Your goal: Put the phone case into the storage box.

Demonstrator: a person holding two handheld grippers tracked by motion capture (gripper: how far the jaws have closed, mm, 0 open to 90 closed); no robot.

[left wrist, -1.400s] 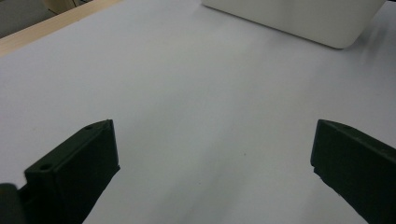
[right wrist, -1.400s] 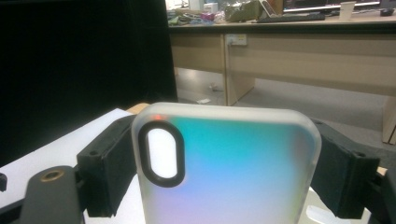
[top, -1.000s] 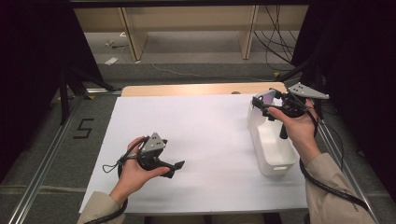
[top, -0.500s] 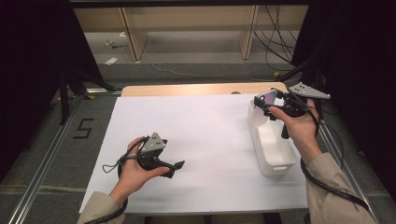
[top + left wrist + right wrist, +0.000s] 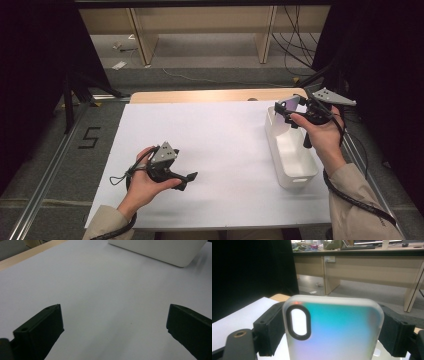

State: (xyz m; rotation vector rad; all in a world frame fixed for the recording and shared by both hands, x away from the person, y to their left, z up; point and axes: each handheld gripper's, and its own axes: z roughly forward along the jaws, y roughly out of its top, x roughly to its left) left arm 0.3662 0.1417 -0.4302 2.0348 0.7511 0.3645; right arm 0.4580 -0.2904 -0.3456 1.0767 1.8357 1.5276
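Note:
A frosted phone case (image 5: 337,335) with a teal-to-violet sheen and an oval camera cutout stands upright between my right gripper's (image 5: 333,326) jaws, which press on its two sides. From above, the case (image 5: 289,105) and my right gripper (image 5: 288,112) hang over the far end of a white bin (image 5: 280,152) at the table's right. My left gripper (image 5: 191,177) rests low on the white tabletop (image 5: 225,135) at the front left, its jaws wide apart with nothing between them. In the left gripper view the open left gripper (image 5: 113,332) faces bare tabletop, with the bin (image 5: 160,250) farther off.
The bin's visible inside holds nothing. A wooden strip (image 5: 200,95) runs along the table's far edge. Metal rails (image 5: 45,170) flank the table, and cables (image 5: 300,45) lie on the floor beyond, near desk legs.

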